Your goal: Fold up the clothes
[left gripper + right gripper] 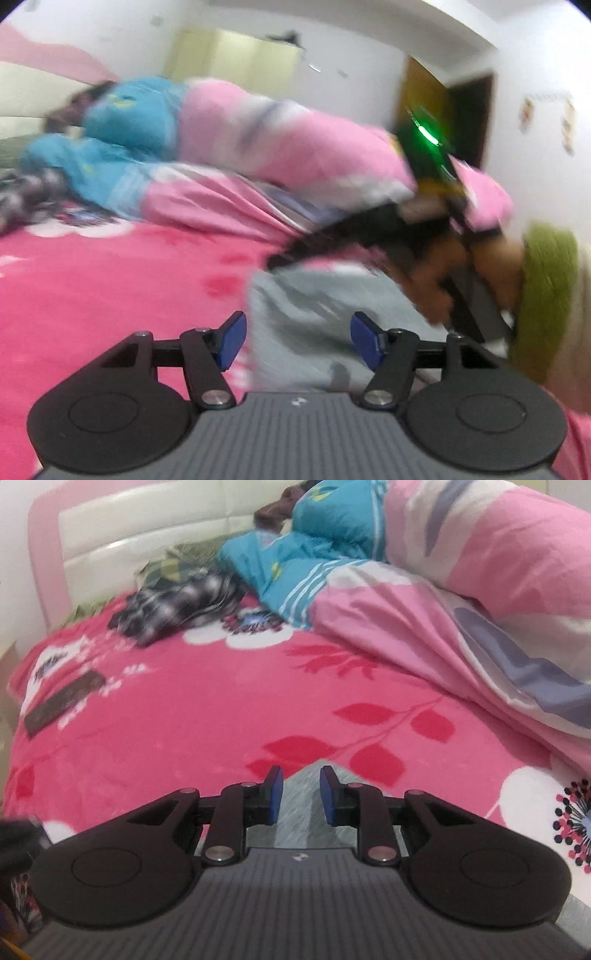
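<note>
Above grey garment (314,314), left gripper (297,341) agape.

We see a hot-pink bedspread (184,709) printed with red leaves and white flowers; a grey garment (299,812) at the near edge; a pink, white and grey-striped duvet (498,590) at right; a teal quilt (317,535) and a black-and-white checked cloth (173,602) far off.

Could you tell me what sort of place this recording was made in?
Most likely a home bedroom: a bed with a pink floral blanket, a white padded headboard, and a bunched pink duvet piled along one side.
</note>
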### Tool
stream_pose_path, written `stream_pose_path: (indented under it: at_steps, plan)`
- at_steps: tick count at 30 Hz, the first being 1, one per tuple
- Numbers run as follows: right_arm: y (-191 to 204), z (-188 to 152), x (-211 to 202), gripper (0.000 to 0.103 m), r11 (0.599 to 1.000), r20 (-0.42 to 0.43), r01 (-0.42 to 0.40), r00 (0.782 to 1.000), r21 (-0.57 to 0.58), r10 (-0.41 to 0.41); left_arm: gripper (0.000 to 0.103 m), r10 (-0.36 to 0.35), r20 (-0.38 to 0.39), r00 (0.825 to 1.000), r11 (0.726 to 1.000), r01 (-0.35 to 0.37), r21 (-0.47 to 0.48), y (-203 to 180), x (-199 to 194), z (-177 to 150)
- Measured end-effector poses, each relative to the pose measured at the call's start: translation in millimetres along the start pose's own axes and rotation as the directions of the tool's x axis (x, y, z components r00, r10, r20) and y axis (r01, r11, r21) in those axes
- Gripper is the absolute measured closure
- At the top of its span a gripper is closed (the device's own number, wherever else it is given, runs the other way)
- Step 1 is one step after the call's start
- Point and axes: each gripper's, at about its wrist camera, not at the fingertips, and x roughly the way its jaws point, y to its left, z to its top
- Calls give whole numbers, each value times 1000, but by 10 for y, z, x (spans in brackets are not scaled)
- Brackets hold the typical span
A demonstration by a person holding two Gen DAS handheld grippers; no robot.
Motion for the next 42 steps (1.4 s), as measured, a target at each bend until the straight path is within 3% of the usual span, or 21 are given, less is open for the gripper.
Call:
stream_pose_path:
  at_steps: [2, 6, 9, 17, 28, 30, 35, 38, 40, 42]
  plan:
    - [-63, 37, 58, 81, 1000, 6, 3, 1000, 18, -3, 47, -12, -67, 998, 998, 7, -65, 130, 90, 11]
    - [-189, 110, 174, 80, 999, 18, 9, 1000, 53, -10, 86, -66, -169, 983, 982, 35, -184, 344, 217, 19]
    - [-247, 95, 295, 80, 996, 5, 25, 1000, 84, -25, 94, -93, -168, 981, 980, 61, -187, 339, 146, 18]
    - [-301, -80, 504, 84, 987, -16, 101, 995, 124, -100, 97, -202, -191, 961, 940, 135, -313, 546, -21, -37]
    - [-275, -136, 600, 89, 982, 3, 158, 987, 105, -159, 101, -286, -215, 934, 898, 183, -401, 713, -107, -122]
    - [-218, -60, 596, 89, 984, -30, 156, 988, 85, -154, 102, -303, -220, 927, 892, 195, -408, 710, -132, -125]
    - [-66, 143, 583, 86, 989, -115, 146, 983, 33, -141, 97, -301, -190, 935, 884, 199, -422, 812, -185, -112]
    - [25, 265, 576, 72, 991, -167, 137, 977, 3, -135, 79, -312, -165, 936, 854, 200, -480, 909, -179, -103]
    - [86, 346, 571, 50, 991, -201, 130, 971, -17, -131, 76, -315, -164, 935, 851, 202, -485, 905, -154, -99]
    - [147, 428, 565, 48, 992, -235, 123, 964, -36, -128, 76, -309, -169, 936, 858, 198, -474, 869, -121, -101]
